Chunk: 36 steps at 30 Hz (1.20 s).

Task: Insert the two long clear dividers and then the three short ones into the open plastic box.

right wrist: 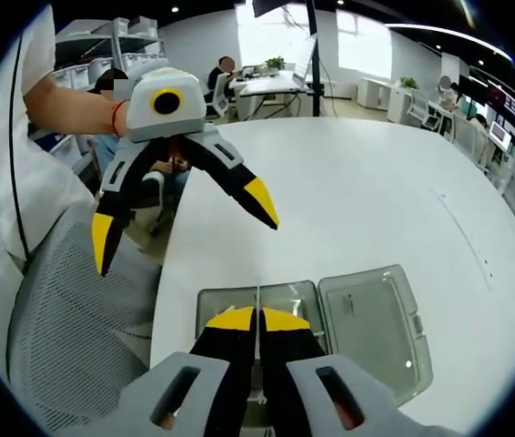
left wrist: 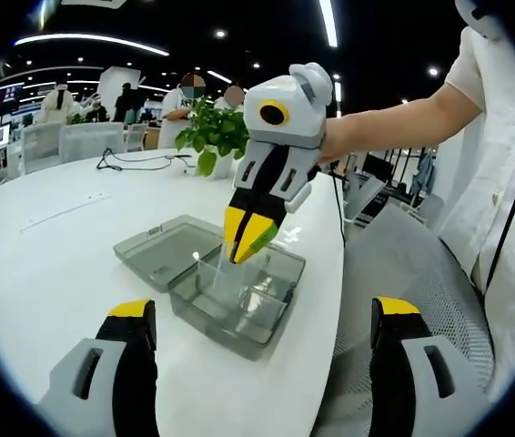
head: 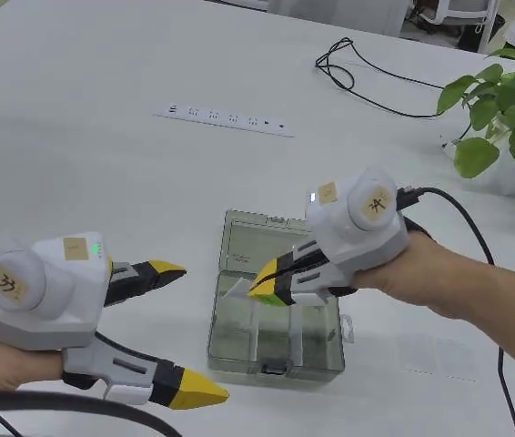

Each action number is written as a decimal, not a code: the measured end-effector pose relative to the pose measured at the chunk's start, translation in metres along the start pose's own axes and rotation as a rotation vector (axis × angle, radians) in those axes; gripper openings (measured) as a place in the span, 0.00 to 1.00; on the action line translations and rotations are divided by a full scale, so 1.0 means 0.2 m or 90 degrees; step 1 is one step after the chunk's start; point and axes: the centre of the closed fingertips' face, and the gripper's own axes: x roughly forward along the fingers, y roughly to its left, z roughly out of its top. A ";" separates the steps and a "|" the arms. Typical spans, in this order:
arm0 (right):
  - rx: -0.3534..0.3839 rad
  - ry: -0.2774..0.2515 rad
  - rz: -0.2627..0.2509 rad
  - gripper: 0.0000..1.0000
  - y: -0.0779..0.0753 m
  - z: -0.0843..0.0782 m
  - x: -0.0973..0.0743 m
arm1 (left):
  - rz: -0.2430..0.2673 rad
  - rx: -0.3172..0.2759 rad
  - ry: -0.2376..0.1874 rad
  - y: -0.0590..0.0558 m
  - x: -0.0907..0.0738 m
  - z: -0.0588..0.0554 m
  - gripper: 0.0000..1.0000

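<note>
- Between the jaws of your right tool (head: 262,282) hangs a clear divider (left wrist: 223,276). The jaws are clamped on its top edge, and its lower edge reaches down into the box (head: 227,350), or just over it.
- The box sits open on the tabletop (head: 103,164) in front of you, with its lid (head: 250,238) laid flat behind it. Some partitions appear to stand inside already, but how many is hard to tell.
- In the right gripper view the divider shows edge-on as a thin line running straight out from the jaws. Hold it like that, upright and square to the walls, so both ends meet their slots together.
- Lower it straight down without twisting. If one end binds, it is probably better to lift a little and realign than to push, because thin plastic is likely to flex or slip in the grip.
- Your left tool (head: 201,332) hovers just left of the box, jaws wide apart and holding nothing. It is well placed to steady the near wall if the box slides.
- Let go only once the divider sits fully down.
- The power strip (head: 226,118) and plant (head: 503,100) lie well apart from the work.
</note>
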 end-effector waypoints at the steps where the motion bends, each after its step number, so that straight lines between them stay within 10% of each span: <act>1: -0.007 -0.001 0.000 0.02 0.01 0.01 0.01 | -0.001 -0.001 -0.001 0.00 0.00 0.00 1.00; 36: -0.071 0.130 0.002 0.02 0.01 -0.12 0.25 | 0.000 -0.009 0.002 0.00 0.00 -0.02 1.00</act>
